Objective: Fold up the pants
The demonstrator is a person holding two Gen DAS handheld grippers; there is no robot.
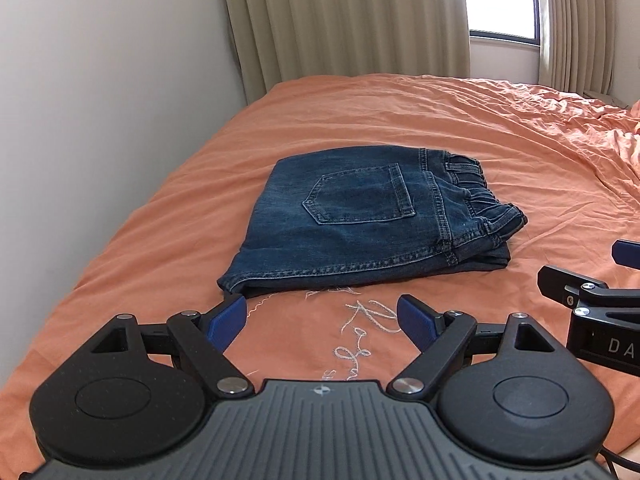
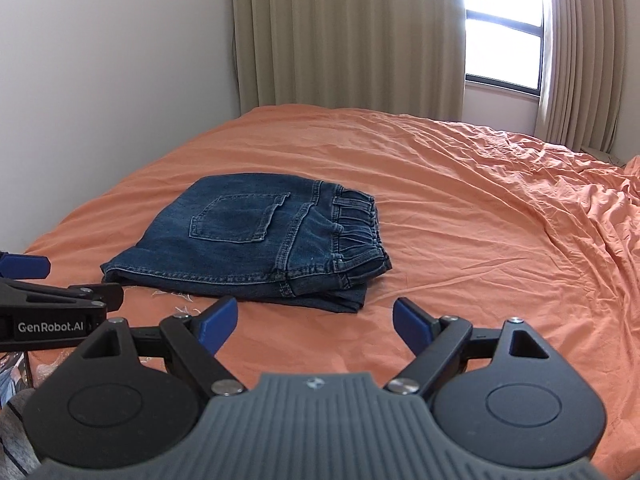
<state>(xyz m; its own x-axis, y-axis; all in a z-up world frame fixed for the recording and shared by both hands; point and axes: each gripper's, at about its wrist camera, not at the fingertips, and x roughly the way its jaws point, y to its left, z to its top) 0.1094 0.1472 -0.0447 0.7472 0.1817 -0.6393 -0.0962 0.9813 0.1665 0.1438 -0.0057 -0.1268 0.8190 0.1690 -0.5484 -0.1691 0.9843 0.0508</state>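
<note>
Dark blue jeans (image 1: pixel 360 220) lie folded into a compact stack on the orange bedsheet (image 1: pixel 440 120), back pocket up and elastic waistband to the right. They also show in the right wrist view (image 2: pixel 256 240). My left gripper (image 1: pixel 320 322) is open and empty, hovering just short of the stack's near edge. My right gripper (image 2: pixel 316 324) is open and empty, a little short of the stack's near right corner. Each gripper shows at the side of the other's view.
The bed runs along a white wall (image 1: pixel 100 120) on the left. Beige curtains (image 1: pixel 340 20) and a window (image 1: pixel 500 0) stand behind its far edge. The sheet is rumpled at the right (image 2: pixel 580 208). White embroidery (image 1: pixel 360 332) marks the sheet near me.
</note>
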